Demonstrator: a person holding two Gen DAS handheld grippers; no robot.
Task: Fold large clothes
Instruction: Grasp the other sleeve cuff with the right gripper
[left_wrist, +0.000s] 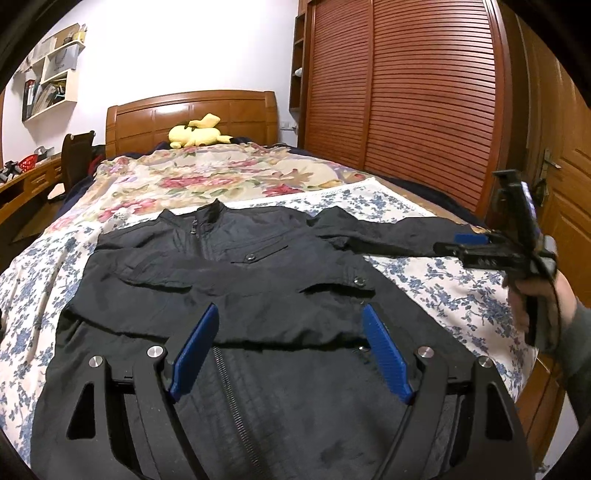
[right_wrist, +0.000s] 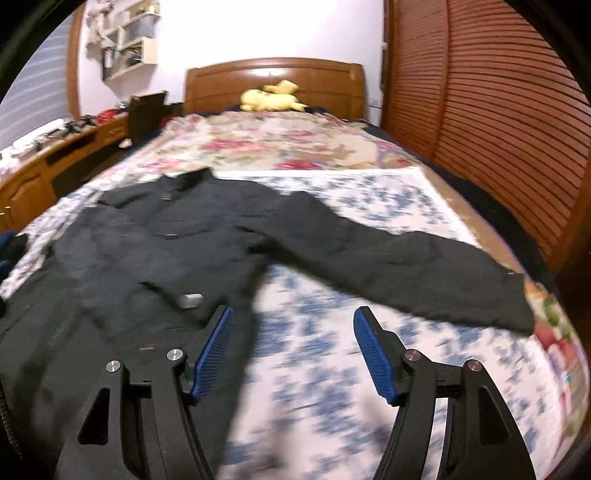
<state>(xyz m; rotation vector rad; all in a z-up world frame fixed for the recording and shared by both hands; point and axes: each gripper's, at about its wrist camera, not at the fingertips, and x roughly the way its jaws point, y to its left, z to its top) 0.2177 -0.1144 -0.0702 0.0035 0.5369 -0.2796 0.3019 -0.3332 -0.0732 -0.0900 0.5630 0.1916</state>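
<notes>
The left gripper (left_wrist: 288, 347) hangs over the lower front of the jacket (left_wrist: 236, 280), its blue pads spread wide with nothing between them but the cloth lying flat beneath; it grips nothing. The right gripper (right_wrist: 293, 350) stands open too, and empty, its jaws set over bare blue-flowered sheet (right_wrist: 332, 369) just off the jacket's edge; that view is smeared, so fine detail there is lost. From the left wrist view the right gripper shows at the bed's right side, held in a hand (left_wrist: 543, 314), close by the end of the outstretched sleeve (right_wrist: 406, 266). The jacket lies face up on the bed (left_wrist: 221, 177), collar toward the headboard (left_wrist: 192, 118), hem toward the person, its zip running straight away from the left gripper. What matters next, I'd say, is that sleeve: it runs out sideways from the shoulder toward the right edge of the bed, its cuff lying ahead and to the right of the right gripper's jaws. The right hand is plainly the nearer one to it, and the fold would carry the cuff leftward, back across the chest. The other sleeve already appears to lie folded over the front.
</notes>
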